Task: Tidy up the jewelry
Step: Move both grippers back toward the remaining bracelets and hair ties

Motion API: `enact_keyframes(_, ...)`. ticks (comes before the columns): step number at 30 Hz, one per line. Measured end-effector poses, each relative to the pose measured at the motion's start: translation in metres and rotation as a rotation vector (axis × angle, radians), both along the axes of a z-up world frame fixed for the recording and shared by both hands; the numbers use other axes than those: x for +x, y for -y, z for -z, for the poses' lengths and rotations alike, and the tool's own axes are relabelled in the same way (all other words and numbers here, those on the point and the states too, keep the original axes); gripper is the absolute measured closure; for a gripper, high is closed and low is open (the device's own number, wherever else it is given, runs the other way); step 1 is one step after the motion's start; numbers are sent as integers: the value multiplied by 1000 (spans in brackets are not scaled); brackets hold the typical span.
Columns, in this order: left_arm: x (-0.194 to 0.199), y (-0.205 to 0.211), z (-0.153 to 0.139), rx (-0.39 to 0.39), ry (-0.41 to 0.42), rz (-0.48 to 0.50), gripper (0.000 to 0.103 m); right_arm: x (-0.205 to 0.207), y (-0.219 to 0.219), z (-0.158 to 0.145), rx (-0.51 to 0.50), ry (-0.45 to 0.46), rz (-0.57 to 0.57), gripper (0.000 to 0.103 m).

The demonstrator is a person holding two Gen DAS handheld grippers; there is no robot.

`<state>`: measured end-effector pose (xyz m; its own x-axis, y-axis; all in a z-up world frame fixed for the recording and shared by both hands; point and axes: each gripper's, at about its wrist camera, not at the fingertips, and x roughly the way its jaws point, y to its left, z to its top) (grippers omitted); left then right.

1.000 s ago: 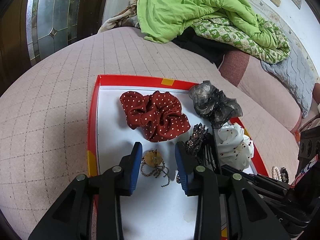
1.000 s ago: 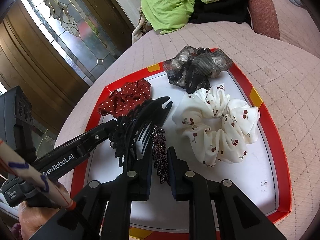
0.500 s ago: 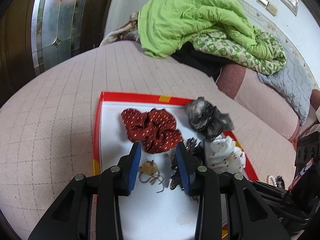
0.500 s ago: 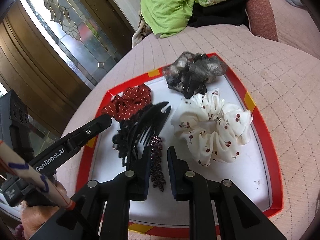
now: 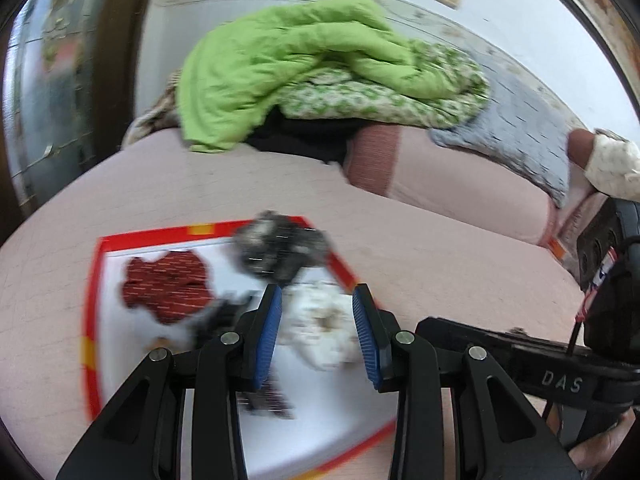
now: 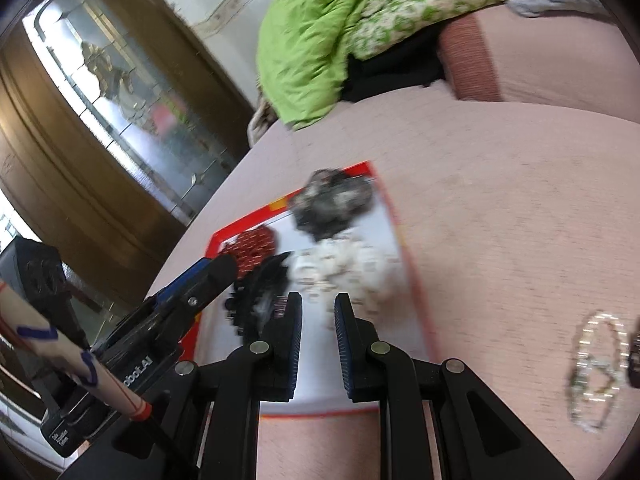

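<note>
A red-rimmed white tray [image 5: 91, 320] [image 6: 412, 264] lies on the pink quilted bed. It holds a red dotted scrunchie [image 5: 166, 284] [image 6: 256, 246], a grey-black scrunchie [image 5: 276, 252] [image 6: 334, 204], a white cherry scrunchie [image 5: 320, 328] [image 6: 348, 268] and black hair clips [image 5: 216, 316] [image 6: 260, 296]. My left gripper [image 5: 316, 336] is open and empty above the white scrunchie. My right gripper [image 6: 317, 340] is open a little and empty above the tray's near part. A pearl bracelet [image 6: 596, 368] lies on the bed right of the tray. Both views are blurred.
A green quilt [image 5: 304, 64] [image 6: 320, 40] and a grey pillow [image 5: 516, 132] are piled at the back of the bed. A glass-panelled wooden door [image 6: 100, 128] stands to the left. The right gripper's body [image 5: 560, 360] shows at the right of the left wrist view.
Both grippers have pulled back, risen and swung right, so the tray looks smaller and farther. The left gripper has moved from over the small chain item toward the white scrunchie. The bracelet has come into view.
</note>
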<state>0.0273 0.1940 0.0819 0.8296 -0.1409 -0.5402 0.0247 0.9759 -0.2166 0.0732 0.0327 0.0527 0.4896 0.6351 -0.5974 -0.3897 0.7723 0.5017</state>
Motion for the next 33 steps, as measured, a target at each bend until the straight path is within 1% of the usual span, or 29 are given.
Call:
enact_keyframes(4, 7, 48, 2, 0, -19, 112, 68, -2, 51, -2, -17, 4, 78, 85)
enact_keyframes(6, 12, 79, 6, -2, -47, 197, 68, -3, 83, -2, -49, 9, 132, 85)
enact_keyframes(7, 13, 89, 9, -8, -62, 223, 68, -4, 98, -1, -69, 10, 158, 85)
enact_keyframes(9, 21, 115, 20, -36, -127, 304, 68, -3, 129, 3, -101, 4, 217, 85)
enact_keyframes(12, 29, 143, 36, -31, -203, 370, 68, -2, 172, 16, -127, -44, 295, 85)
enact_keyframes(16, 34, 173, 57, -10, -270, 411, 68, 0, 212, 35, -145, -111, 355, 85)
enact_keyframes(20, 33, 189, 71, -19, -307, 433, 68, -2, 232, 48, -136, -151, 372, 85)
enact_keyframes(25, 35, 210, 86, 38, -330, 429, 68, 1, 243, 50, -90, -170, 383, 85)
enact_keyframes(27, 34, 216, 86, 73, -310, 418, 73, 0, 243, 49, -88, -169, 385, 85)
enact_keyframes(29, 33, 219, 84, 72, -302, 430, 86, -2, 244, 49, -87, -169, 384, 84)
enact_keyframes(30, 32, 220, 84, 64, -302, 443, 94, -2, 244, 49, -86, -169, 385, 84)
enact_keyframes(31, 31, 220, 83, 67, -301, 449, 98, -2, 245, 50, -85, -170, 388, 82)
enact_keyframes(33, 28, 218, 79, 64, -284, 460, 98, -1, 246, 50, -76, -175, 393, 82)
